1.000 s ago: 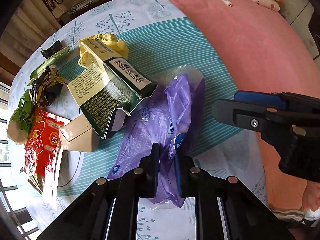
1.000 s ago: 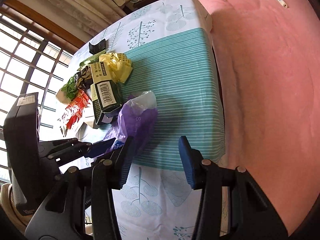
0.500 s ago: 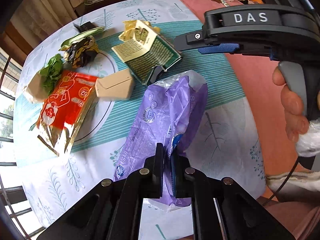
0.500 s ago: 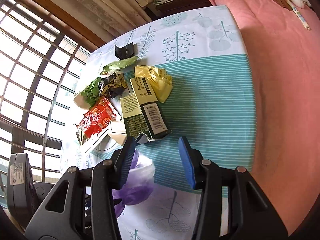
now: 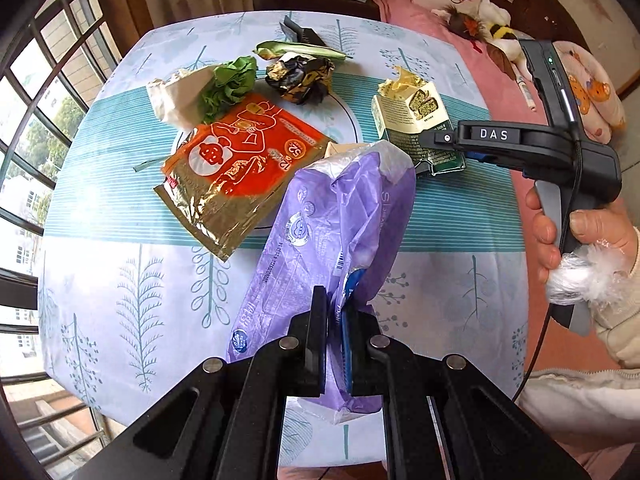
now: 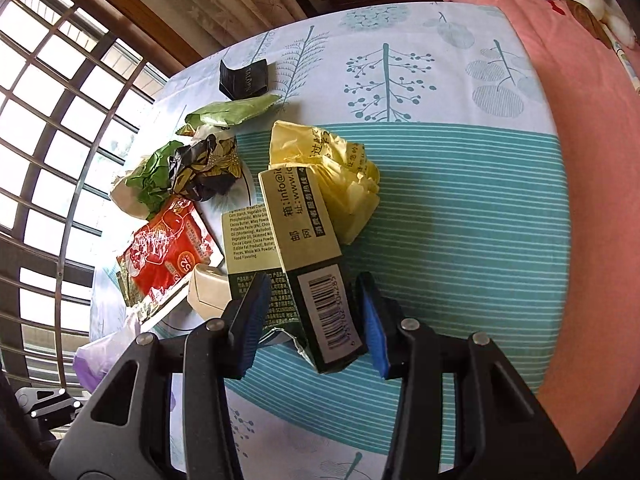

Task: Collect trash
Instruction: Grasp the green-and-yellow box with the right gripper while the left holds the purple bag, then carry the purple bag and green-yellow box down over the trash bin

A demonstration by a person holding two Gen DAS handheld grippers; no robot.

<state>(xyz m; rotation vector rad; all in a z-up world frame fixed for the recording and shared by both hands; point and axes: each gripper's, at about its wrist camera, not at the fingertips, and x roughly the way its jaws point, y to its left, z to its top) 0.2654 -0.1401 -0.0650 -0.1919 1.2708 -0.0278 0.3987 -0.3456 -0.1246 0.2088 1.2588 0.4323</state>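
My left gripper (image 5: 335, 340) is shut on the lower edge of a purple plastic bag (image 5: 340, 236) and holds it up over the table, its mouth away from me. My right gripper (image 6: 316, 320) is open, its jaws on either side of the barcode end of a torn green carton (image 6: 308, 248); touching or not, I cannot tell. It shows from the side in the left wrist view (image 5: 440, 138) at the same carton (image 5: 416, 128). A yellow crumpled wrapper (image 6: 336, 168) lies behind the carton.
On the tablecloth (image 5: 120, 280) lie a red foil packet (image 5: 240, 168), a beige box (image 6: 208, 292), a black-gold crumpled wrapper (image 5: 300, 76), green and white paper (image 5: 208, 88), a green sachet (image 6: 228, 114) and a black clip (image 6: 244, 78). A pink bed (image 6: 580, 160) runs along the right.
My right gripper has moved in over the pile, down to the green carton. My left gripper has pulled back and lifted the purple bag toward the table's near edge.
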